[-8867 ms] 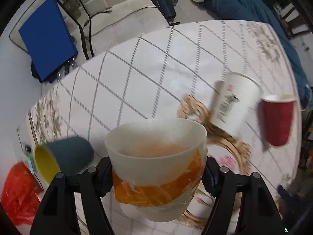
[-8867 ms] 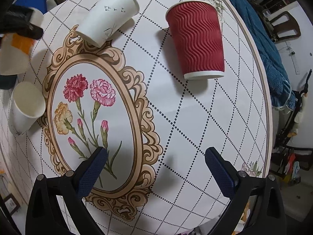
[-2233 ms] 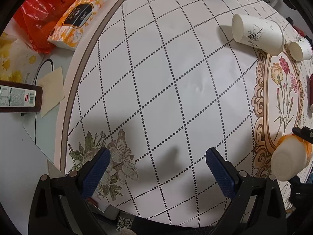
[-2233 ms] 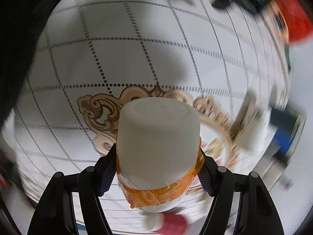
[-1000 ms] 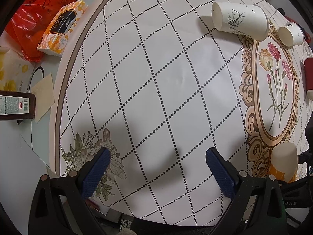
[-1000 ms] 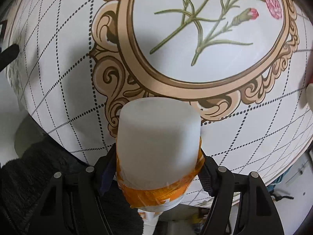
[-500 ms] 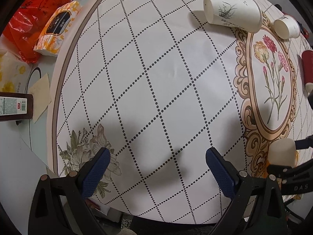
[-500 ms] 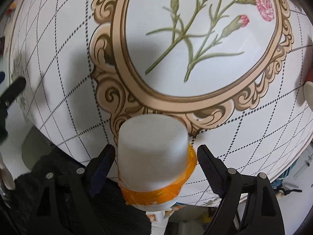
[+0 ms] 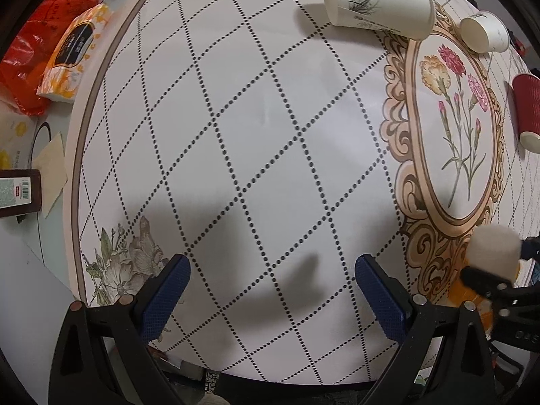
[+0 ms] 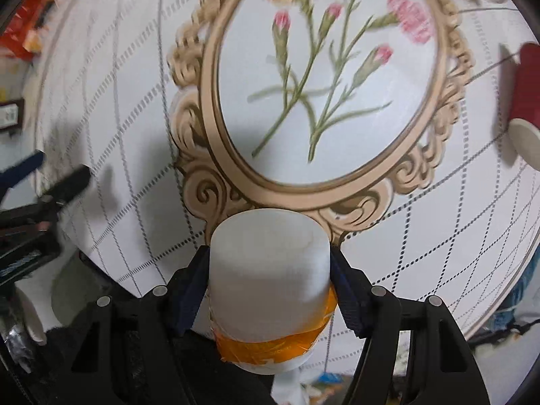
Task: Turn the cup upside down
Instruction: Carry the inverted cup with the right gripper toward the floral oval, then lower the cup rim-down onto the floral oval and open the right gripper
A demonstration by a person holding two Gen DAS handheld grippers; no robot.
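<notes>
A white cup with an orange tape band (image 10: 270, 270) stands between the fingers of my right gripper (image 10: 270, 290), its closed base toward the camera and its rim away from it. The jaws press against its sides. It sits at the near edge of the round table, by the gold scroll frame (image 10: 209, 182). In the left wrist view the cup (image 9: 489, 253) shows at the far right with the right gripper's fingers around it. My left gripper (image 9: 271, 290) is open and empty over the table's near edge.
A tall white paper cup (image 9: 374, 3) and a small white cup (image 9: 482, 30) lie on their sides at the far side. A red ribbed cup (image 9: 528, 108) lies at the right. A tissue pack (image 9: 72, 50) and red bag (image 9: 23, 57) lie off the table's left.
My right gripper opened half a second ago and has closed again on the taped cup. Its view swung up across the flower oval. The left gripper drifted slightly, still open.
</notes>
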